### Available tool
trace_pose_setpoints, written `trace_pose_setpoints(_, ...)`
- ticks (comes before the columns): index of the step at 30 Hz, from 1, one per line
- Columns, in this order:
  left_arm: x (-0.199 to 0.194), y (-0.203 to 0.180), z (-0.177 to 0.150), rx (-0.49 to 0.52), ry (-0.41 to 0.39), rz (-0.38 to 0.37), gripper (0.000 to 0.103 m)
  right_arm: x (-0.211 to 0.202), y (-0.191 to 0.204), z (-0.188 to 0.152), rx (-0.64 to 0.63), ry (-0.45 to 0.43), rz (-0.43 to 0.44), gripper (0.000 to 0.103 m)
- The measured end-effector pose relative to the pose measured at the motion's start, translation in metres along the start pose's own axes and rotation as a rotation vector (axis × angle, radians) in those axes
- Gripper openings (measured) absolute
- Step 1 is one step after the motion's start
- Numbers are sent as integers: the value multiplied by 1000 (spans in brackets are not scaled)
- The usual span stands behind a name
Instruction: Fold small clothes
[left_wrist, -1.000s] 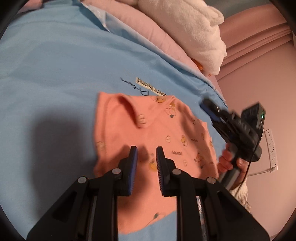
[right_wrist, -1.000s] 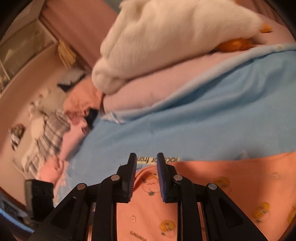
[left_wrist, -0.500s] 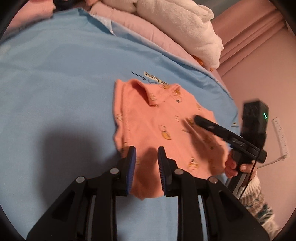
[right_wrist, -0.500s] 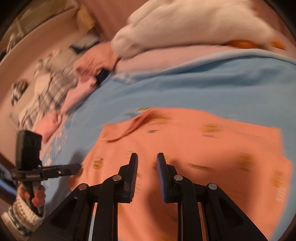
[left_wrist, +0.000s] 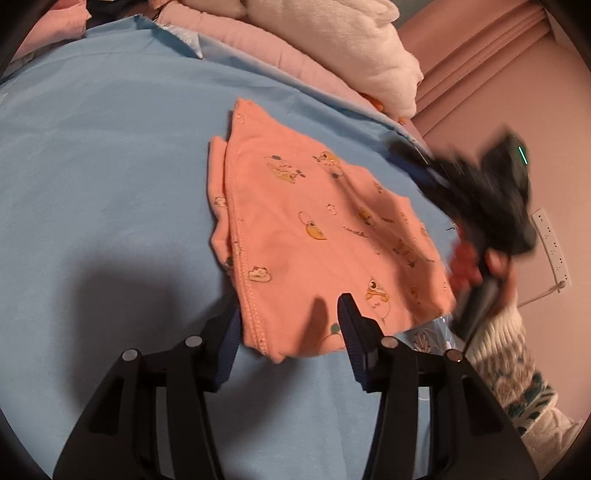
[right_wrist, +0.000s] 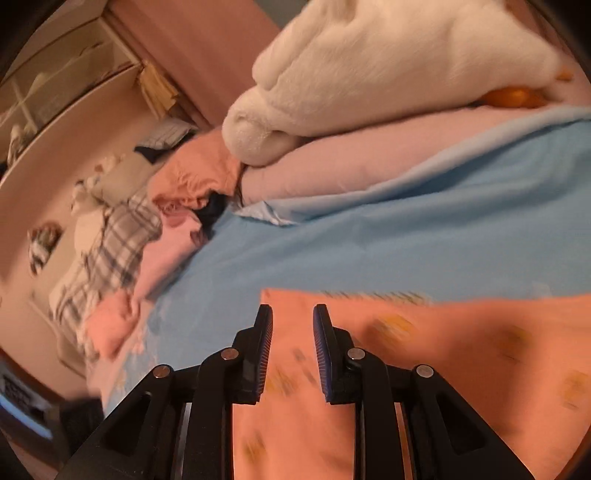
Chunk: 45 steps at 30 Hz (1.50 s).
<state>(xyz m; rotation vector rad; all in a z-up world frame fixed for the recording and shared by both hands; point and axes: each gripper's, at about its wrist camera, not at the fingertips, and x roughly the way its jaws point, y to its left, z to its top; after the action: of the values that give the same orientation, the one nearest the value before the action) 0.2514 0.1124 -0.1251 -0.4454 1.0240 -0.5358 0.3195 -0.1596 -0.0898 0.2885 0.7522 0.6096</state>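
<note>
Both jaws stand apart. Left gripper (left_wrist: 288, 321) straddles the shirt's (left_wrist: 314, 229) near hem at 6 o'clock; right gripper (right_wrist: 292, 332), empty, hovers over its 3 o'clock edge. Shirt lies on the sheet (left_wrist: 103, 155).

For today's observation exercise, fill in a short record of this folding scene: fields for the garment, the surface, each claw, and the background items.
garment: small orange cotton garment with cartoon prints, lying folded, layered edges showing at its left side
surface: light blue bedsheet
left claw: open, its fingers either side of the garment's near corner
right claw: open, over the garment, holding nothing; blurred in the left view
background: fluffy white blanket on top of a pale pink quilt; grey plaid cloth in a clothes pile
</note>
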Motion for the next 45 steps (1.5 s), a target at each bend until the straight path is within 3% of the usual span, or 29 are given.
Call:
trace_pose_setpoints(4, -2, 2, 0, -25, -12, -34, 48, -83, -32, -40, 35, -35, -83, 22)
trace_pose_setpoints(6, -4, 3, 1, -25, -19, -65, 48, -117, -50, -60, 81, -55, -131, 33)
trace_pose_setpoints(9, -5, 5, 5, -41, -22, -92, 48, -148, -81, -89, 173, -56, -195, 36)
trace_pose_setpoints(15, -4, -8, 5, 4, -20, -107, 46, -148, -100, -115, 273, -3, -214, 36)
trace_pose_setpoints(18, 0, -11, 5, 22, 2, -89, 29, -138, -99, -114, 273, 6, -156, 36)
trace_pose_setpoints(20, 2, -10, 4, 30, 18, -71, 25, -135, -101, -115, 245, 35, -181, 36)
trace_pose_setpoints(22, 3, -7, 4, 37, 32, -61, 7, -129, -105, -117, 242, 55, -186, 36)
trace_pose_setpoints(23, 3, -7, 4, 43, 40, -56, 7, -126, -104, -116, 239, 57, -164, 35)
trace_pose_setpoints(24, 3, -7, 3, 54, 49, -63, 7, -126, -101, -115, 222, 45, -154, 28)
trace_pose_setpoints(26, 1, -11, 0, 109, 60, -81, 5, -132, -95, -118, 180, 20, -103, 5)
trace_pose_setpoints(32, -14, -9, -8, 219, 59, -126, 5, -155, -91, -119, 106, 11, -28, 5)
trace_pose_setpoints(36, -9, 16, -10, 152, 89, -89, 6, -148, -100, -126, 109, 75, -99, 5)
trace_pose_setpoints(38, 0, 24, -11, 125, 121, -36, 6, -134, -105, -131, 126, 131, -139, 5)
trace_pose_setpoints(40, -1, 23, -13, 139, 132, 0, 12, -130, -107, -133, 158, 161, -148, 6)
trace_pose_setpoints(42, -8, 17, -13, 173, 124, 55, 13, -138, -101, -129, 138, 146, -194, 11)
trace_pose_setpoints(44, -18, 12, -11, 199, 91, 88, 11, -149, -87, -122, 78, 96, -283, 25)
trace_pose_setpoints(45, -22, 8, -8, 209, 68, 103, 11, -154, -81, -118, 60, 60, -288, 28)
